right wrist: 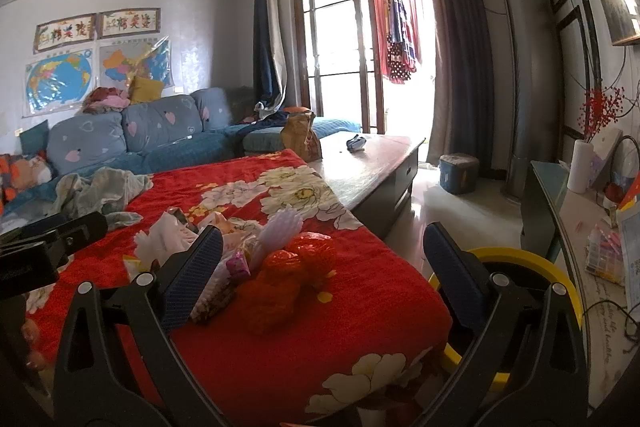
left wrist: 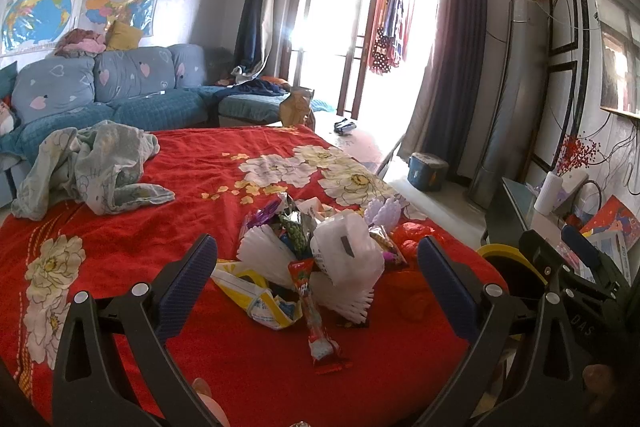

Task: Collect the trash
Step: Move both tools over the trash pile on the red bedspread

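A heap of trash [left wrist: 316, 247] lies on the red flowered cloth [left wrist: 200, 187]: white pleated cups, a white plastic bag [left wrist: 344, 251], a yellow wrapper [left wrist: 256, 291], a red stick wrapper [left wrist: 316, 311] and an orange-red bag [right wrist: 288, 267]. My left gripper [left wrist: 316, 287] is open and empty, its fingers on either side of the heap, just short of it. My right gripper [right wrist: 320, 275] is open and empty, with the orange-red bag between its fingers. A yellow-rimmed bin [right wrist: 520, 267] stands beside the table at the right; it also shows in the left wrist view [left wrist: 508, 259].
A crumpled grey cloth [left wrist: 92, 171] lies at the far left of the table. A blue sofa [left wrist: 120, 87] stands behind. A wooden coffee table [right wrist: 372, 163] adjoins at the back. A glass side table [right wrist: 560, 211] with clutter stands at the right.
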